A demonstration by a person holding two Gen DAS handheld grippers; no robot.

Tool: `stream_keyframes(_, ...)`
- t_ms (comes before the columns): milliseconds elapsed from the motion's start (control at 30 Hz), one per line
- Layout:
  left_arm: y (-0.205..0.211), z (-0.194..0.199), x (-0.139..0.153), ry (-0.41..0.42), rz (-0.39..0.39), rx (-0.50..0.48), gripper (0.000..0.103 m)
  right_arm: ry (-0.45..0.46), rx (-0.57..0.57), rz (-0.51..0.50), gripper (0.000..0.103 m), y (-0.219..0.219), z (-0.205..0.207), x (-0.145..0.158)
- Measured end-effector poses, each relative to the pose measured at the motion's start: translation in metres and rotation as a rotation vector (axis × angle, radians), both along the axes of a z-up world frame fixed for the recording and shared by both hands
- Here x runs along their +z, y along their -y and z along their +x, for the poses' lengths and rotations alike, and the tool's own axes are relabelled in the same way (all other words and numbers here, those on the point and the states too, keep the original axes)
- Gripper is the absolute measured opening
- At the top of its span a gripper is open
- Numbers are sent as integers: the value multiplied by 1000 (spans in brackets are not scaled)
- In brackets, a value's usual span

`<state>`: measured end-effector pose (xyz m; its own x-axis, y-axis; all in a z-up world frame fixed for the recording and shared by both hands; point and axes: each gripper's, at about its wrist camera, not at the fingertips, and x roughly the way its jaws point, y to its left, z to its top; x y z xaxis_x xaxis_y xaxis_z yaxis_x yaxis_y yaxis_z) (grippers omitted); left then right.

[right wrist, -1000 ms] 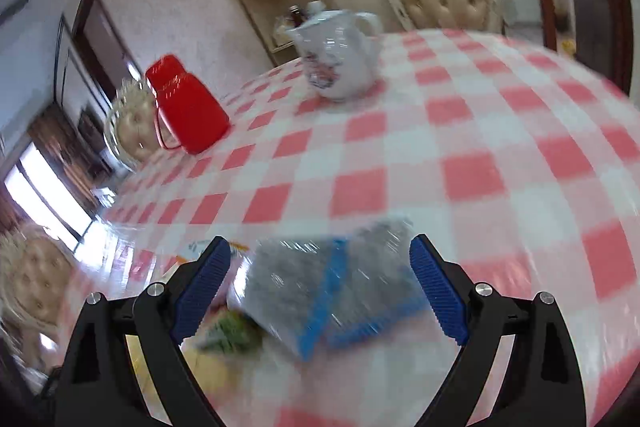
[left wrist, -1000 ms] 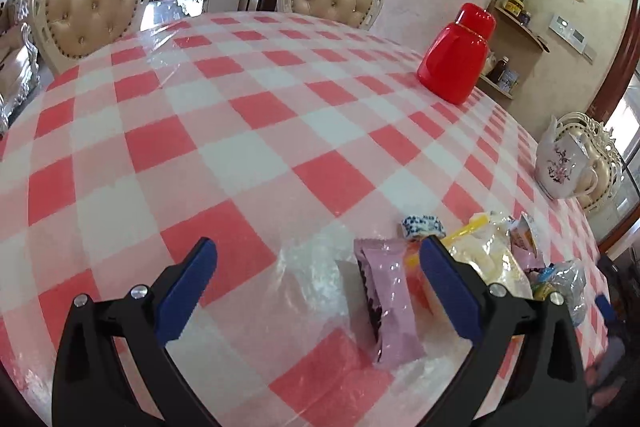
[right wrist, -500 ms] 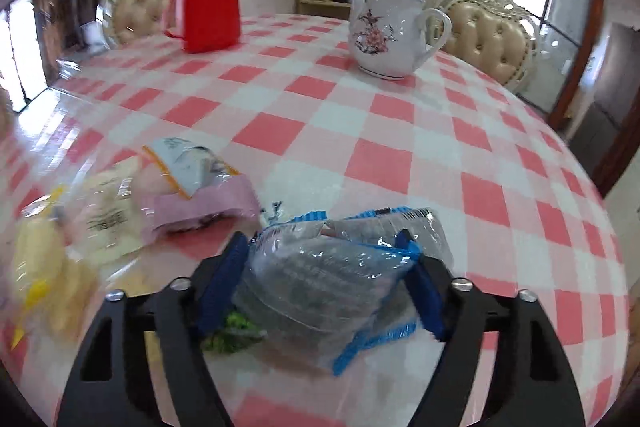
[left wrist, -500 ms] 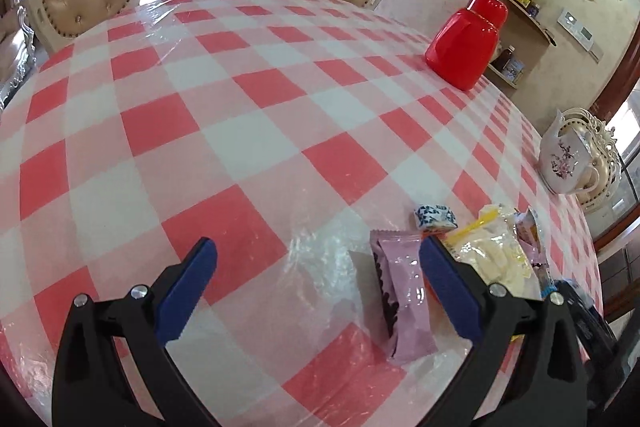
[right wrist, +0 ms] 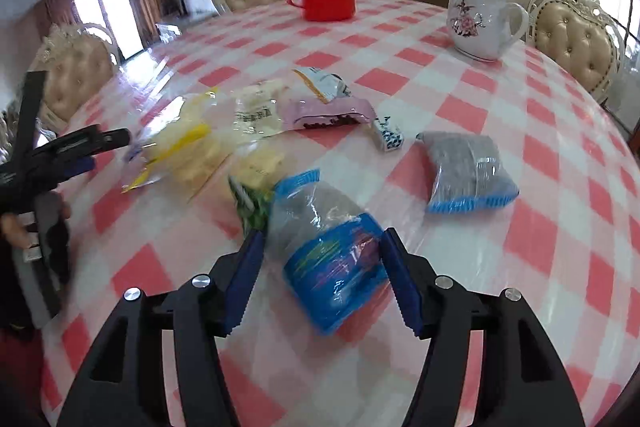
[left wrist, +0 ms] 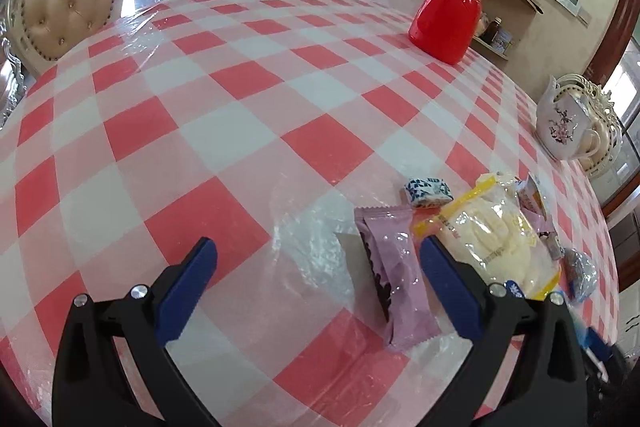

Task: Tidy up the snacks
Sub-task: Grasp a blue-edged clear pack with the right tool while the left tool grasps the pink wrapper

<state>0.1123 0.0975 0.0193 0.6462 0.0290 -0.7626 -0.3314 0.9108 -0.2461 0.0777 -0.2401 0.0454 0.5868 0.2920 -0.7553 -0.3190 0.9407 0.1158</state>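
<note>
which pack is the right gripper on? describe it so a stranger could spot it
On the red-checked table, nearest the camera, the right gripper has just closed on a clear snack bag with bright blue ends. Its twin lies free beyond it.

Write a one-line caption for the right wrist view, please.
Right gripper, jaws just closing, grips a clear blue-ended snack bag over the checked tablecloth; a similar bag lies beyond.

A clear, blue-edged packet of dark snacks is clamped, tilted; its twin lies flat at two o'clock from it.
</note>
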Motion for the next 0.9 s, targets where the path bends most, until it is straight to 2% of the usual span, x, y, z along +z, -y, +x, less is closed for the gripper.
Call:
stream_keyframes(67,3,1,-1,-5,-2,-17,101,-23,-22,26,68,3,3,-8)
stream_keyframes(133,9,3,-3,-18,24,-43,101,-23,-47,-12,69,0,10,-15)
stream_keyframes(200,14,4,-5,-28,39,-64,101,-38,-56,-72,76,-8,17,-24)
stream_keyframes(267,20,5,-7,-36,54,-92,101,-54,-61,-112,79,-11,24,-28)
stream_keyframes(367,30,10,-10,-53,101,-132,101,-20,-61,-153,87,-12,36,-26)
stream_keyframes(467,40,17,-9,-45,159,-144,101,-23,-14,-159,87,-10,51,-28)
stream_keyframes(533,45,25,-14,-78,195,-171,101,-35,-8,-139,87,-6,59,-29)
stream_keyframes(567,46,28,-16,-94,192,-182,101,-43,-4,-124,86,-4,61,-29)
stream_keyframes(633,47,30,-17,-107,224,-190,101,-36,17,-97,75,-2,62,-28)
stream_keyframes(667,47,31,-18,-112,237,-197,99,-32,33,-85,58,-3,61,-27)
stream_keyframes(733,44,27,-14,-78,255,-202,60,-6,46,-86,51,-5,58,-25)
stream_keyframes(767,42,26,-11,-68,276,-221,26,6,44,-92,47,-6,57,-24)
stream_keyframes(833,32,26,-9,-63,222,-248,26,29,29,-99,45,-8,50,-20)
stream_keyframes(900,21,23,-5,-43,138,-257,26,32,12,-60,44,-4,42,-17)
